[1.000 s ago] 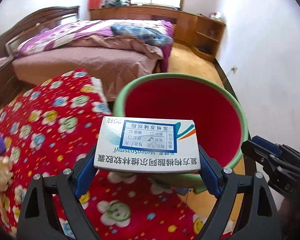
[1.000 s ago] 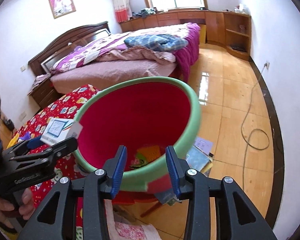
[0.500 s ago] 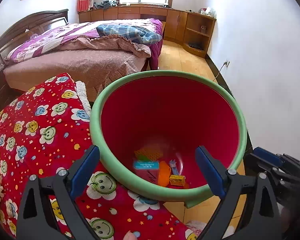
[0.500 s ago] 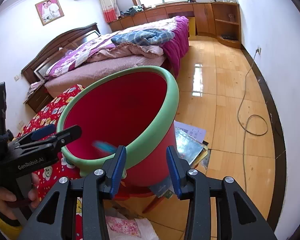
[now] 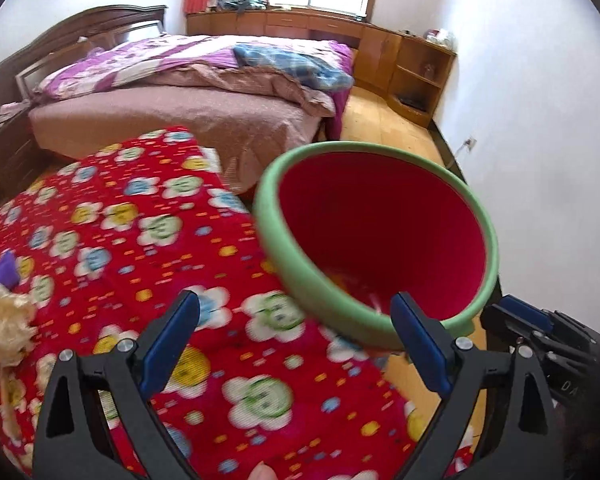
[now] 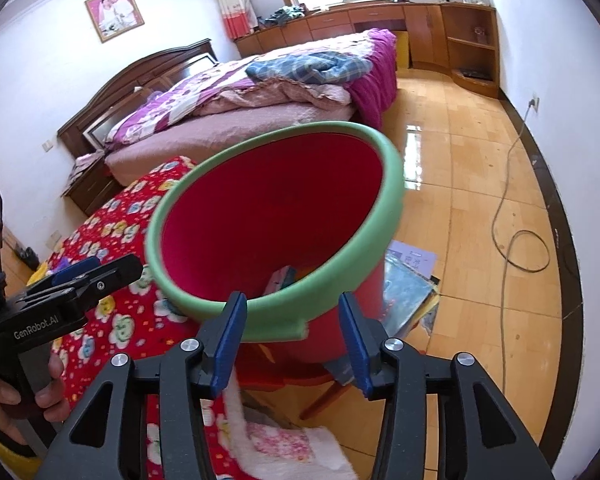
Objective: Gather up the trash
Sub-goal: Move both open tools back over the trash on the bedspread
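We see the bed (image 5: pixel 204 92) beyond the bin (image 6: pixel 276 216), and a red flowered blanket (image 5: pixel 140 264) just to the bin's left. The bin, red with a green rim, tilts toward us; a box (image 6: pixel 280 278) lies inside it. Our left gripper (image 5: pixel 296 344) stands wide apart and empty over the blanket. Our right gripper (image 6: pixel 292 336) is opening, nothing pinched, the bin's rim just beyond its pads.

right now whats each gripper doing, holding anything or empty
Left gripper: open wide, holding nothing, over the red flowered cloth.
Right gripper: jaws opening, nothing gripped; the red bucket's green rim sits between them.
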### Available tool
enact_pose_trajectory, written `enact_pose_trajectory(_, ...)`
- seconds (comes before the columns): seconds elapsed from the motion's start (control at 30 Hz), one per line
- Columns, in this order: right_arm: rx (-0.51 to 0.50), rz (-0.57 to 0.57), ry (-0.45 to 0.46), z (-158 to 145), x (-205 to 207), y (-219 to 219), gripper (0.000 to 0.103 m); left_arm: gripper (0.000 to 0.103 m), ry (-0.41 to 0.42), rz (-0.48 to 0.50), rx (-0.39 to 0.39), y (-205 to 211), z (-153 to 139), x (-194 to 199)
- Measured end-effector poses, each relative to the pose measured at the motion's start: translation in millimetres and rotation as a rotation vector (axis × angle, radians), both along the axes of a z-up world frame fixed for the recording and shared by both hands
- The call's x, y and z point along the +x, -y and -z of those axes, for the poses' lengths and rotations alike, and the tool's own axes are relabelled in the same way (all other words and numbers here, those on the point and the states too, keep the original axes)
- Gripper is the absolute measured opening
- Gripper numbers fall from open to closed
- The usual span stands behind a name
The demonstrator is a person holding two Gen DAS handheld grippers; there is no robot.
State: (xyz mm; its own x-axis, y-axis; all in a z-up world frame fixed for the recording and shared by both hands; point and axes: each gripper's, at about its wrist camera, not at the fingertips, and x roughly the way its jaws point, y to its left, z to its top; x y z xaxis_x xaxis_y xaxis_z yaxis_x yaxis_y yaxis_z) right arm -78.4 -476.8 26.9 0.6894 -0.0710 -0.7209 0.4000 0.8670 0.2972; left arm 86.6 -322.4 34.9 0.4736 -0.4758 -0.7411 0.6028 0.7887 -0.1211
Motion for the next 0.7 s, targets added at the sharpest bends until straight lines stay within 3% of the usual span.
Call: enact_pose_trajectory(0.7,0.017,-0.204,0.005,-9,45,-98,0.062,0.095,0.000,-0.332,0.003,-152,-8,21)
